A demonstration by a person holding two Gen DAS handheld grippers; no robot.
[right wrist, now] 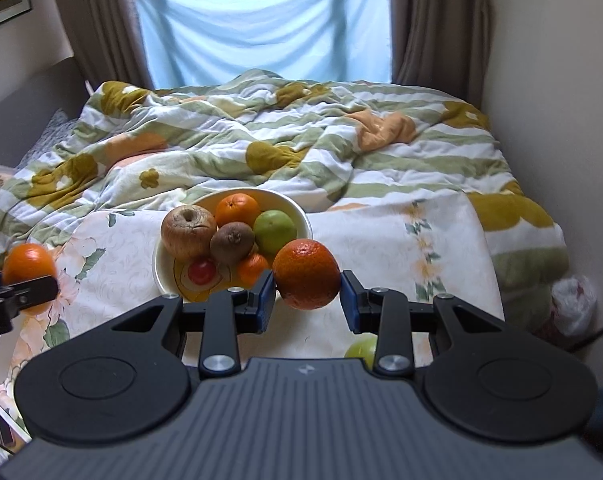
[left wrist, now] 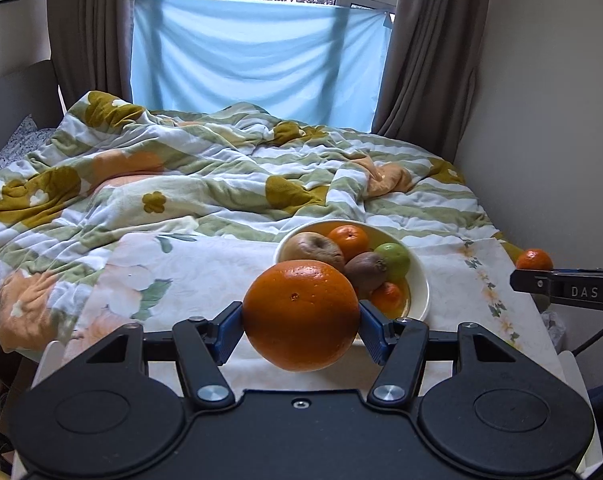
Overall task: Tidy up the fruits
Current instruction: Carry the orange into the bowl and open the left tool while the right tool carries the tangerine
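My left gripper point(left wrist: 301, 322) is shut on a large orange point(left wrist: 301, 314) and holds it above the table, just left of and in front of the cream fruit bowl point(left wrist: 421, 280). My right gripper point(right wrist: 306, 294) is shut on a smaller orange point(right wrist: 306, 274), held right of and in front of the same bowl point(right wrist: 297, 212). The bowl holds a wrinkled apple point(right wrist: 188, 232), a kiwi point(right wrist: 232, 242), a green fruit point(right wrist: 275, 230), tangerines point(right wrist: 237, 209) and a small red fruit point(right wrist: 202, 272). Each gripper with its orange shows at the edge of the other view point(left wrist: 535, 260) point(right wrist: 28, 266).
A floral cloth point(right wrist: 401, 240) covers the table. A green fruit point(right wrist: 361, 348) lies on it under my right gripper. A bed with a striped flowered quilt point(left wrist: 221, 168) lies behind. A wall stands at the right, with a plastic bag point(right wrist: 573, 304) on the floor.
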